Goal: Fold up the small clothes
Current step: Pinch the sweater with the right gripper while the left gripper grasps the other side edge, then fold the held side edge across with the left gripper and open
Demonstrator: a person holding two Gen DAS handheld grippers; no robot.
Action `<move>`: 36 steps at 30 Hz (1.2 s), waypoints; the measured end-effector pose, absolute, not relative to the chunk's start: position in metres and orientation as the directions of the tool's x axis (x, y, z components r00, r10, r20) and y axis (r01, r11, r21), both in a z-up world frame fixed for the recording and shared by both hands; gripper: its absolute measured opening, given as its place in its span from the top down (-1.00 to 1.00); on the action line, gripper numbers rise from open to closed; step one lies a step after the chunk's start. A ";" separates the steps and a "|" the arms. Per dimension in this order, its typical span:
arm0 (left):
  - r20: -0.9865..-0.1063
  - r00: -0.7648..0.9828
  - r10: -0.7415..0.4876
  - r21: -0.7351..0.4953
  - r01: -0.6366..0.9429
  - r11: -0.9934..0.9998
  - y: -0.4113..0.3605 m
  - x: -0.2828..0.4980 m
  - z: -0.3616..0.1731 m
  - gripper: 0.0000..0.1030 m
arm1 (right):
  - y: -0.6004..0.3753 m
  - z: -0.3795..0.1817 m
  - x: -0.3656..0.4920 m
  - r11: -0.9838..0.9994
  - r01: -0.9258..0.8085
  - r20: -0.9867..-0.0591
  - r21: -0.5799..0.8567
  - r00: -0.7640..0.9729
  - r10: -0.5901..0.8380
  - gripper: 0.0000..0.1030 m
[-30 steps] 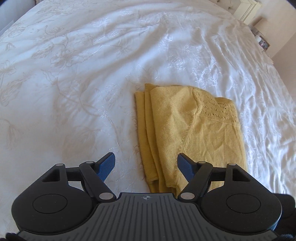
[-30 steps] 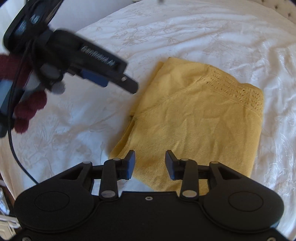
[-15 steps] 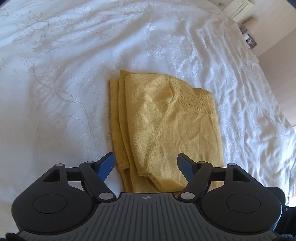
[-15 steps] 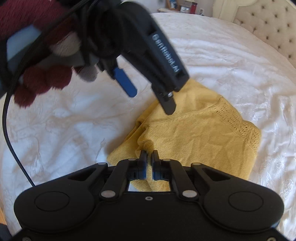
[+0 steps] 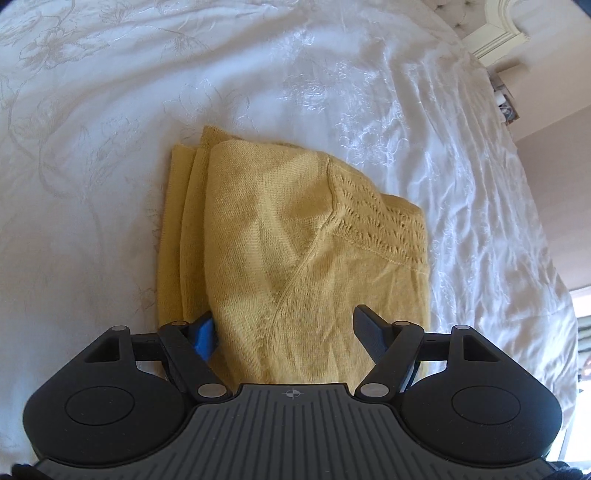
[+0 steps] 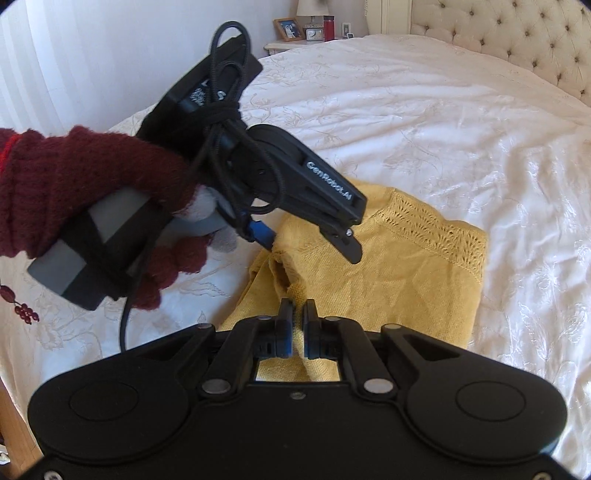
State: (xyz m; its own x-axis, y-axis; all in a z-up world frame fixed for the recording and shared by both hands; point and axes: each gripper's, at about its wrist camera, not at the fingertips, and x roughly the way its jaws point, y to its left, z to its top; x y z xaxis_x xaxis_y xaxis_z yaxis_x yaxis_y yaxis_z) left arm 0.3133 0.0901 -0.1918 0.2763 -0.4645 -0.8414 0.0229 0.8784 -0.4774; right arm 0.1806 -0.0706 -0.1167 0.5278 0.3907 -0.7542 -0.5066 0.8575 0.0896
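Now one yellow knit top (image 5: pixel 295 236), right gripper (image 6: pixel 298 314) pinching its edge, left gripper (image 5: pixel 284 325) spread

A white bedspread (image 6: pixel 424 122) embroidered with pale flowers fills most of what I see, rumpled into shiny creases under bright daylight. At its head stands a cream button-tufted headboard (image 6: pixel 509 40). Beside it, against a pale wall (image 6: pixel 92 55), a white nightstand (image 6: pixel 291 45) carries a framed photo (image 6: pixel 289 28) and a lamp base (image 6: pixel 309 7).
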 end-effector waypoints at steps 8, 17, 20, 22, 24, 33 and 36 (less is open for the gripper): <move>-0.847 0.376 -0.376 -0.376 0.077 0.923 0.089 0.329 -0.183 0.83 | -0.062 -0.121 0.174 0.849 -0.516 -0.751 0.115 0.514 0.414 0.81; -0.864 0.401 -0.305 -0.261 0.163 0.952 0.104 0.318 -0.175 0.83 | -0.037 -0.140 0.178 0.807 -0.573 -0.770 0.143 0.448 0.454 0.80; -0.893 0.344 -0.291 -0.271 0.106 0.957 0.116 0.323 -0.194 0.72 | -0.028 -0.164 0.186 0.804 -0.575 -0.824 0.151 0.377 0.424 0.70; -0.894 0.350 -0.278 -0.265 0.087 0.960 0.123 0.324 -0.195 0.41 | -0.030 -0.169 0.189 0.810 -0.562 -0.837 0.167 0.354 0.417 0.58; -0.901 0.359 -0.244 -0.230 0.083 0.970 0.126 0.323 -0.192 0.06 | -0.039 -0.165 0.188 0.816 -0.546 -0.826 0.188 0.362 0.432 0.42; -0.921 0.370 -0.126 -0.096 0.099 0.990 0.116 0.310 -0.177 -0.30 | -0.078 -0.143 0.174 0.851 -0.478 -0.803 0.217 0.409 0.434 -0.02; -0.916 0.388 -0.104 -0.075 0.090 0.993 0.114 0.302 -0.169 -0.31 | -0.092 -0.137 0.168 0.868 -0.438 -0.795 0.234 0.427 0.430 -0.05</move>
